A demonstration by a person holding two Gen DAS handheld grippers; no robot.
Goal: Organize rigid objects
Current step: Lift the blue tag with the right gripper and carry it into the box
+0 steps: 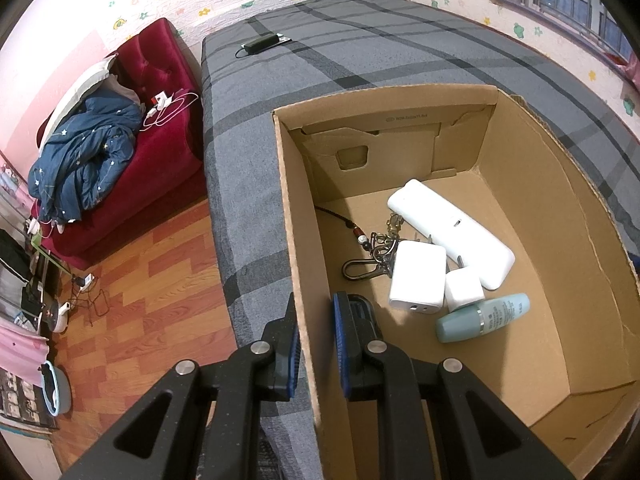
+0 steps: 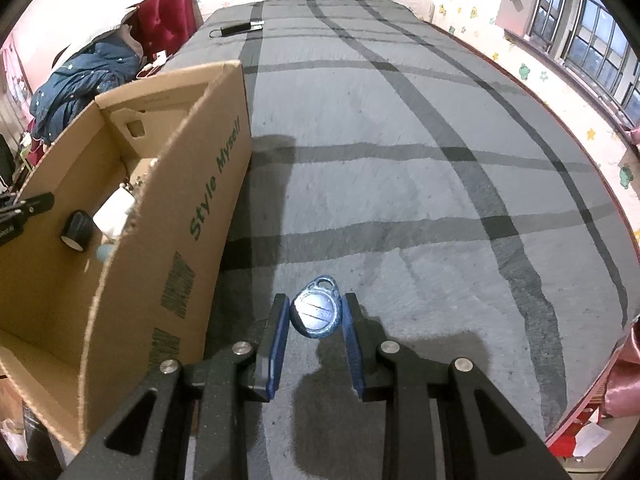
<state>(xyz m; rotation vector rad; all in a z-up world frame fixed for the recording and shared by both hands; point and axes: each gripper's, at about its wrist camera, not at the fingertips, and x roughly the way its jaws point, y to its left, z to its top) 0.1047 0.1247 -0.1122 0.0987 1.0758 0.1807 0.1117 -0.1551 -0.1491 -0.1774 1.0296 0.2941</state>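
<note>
**Blue key fob held over the bed, box wall clamped**

In the right wrist view, the right gripper (image 2: 316, 316) has its blue-padded fingers (image 2: 280, 332) closed narrowly on a round blue plastic key fob (image 2: 317, 313), which hangs above the grey plaid bed cover (image 2: 420, 184), its shadow falling on the cloth below. Just to the left stands the open brown cardboard box (image 2: 208, 200), green lettering on its outer side. Only this view shows that side; of the contents it gives a black cylinder (image 2: 77, 229) and a scrap of white.

The left wrist view looks down into the box instead. The left gripper (image 1: 316, 344) pinches the box's near side wall (image 1: 304, 280) between its pads, one finger outside, one inside. Beyond on the box floor lie a pale green bottle (image 1: 484, 316), a white charger block (image 1: 418, 276), a small white cube adapter (image 1: 464, 290), a metal key ring with carabiner (image 1: 368, 260) and a long white oblong device (image 1: 448, 228). Farther off, a black adapter (image 1: 260, 43) rests on the bed, and a red sofa (image 1: 160, 160) carries a blue quilt (image 1: 84, 164).
</note>
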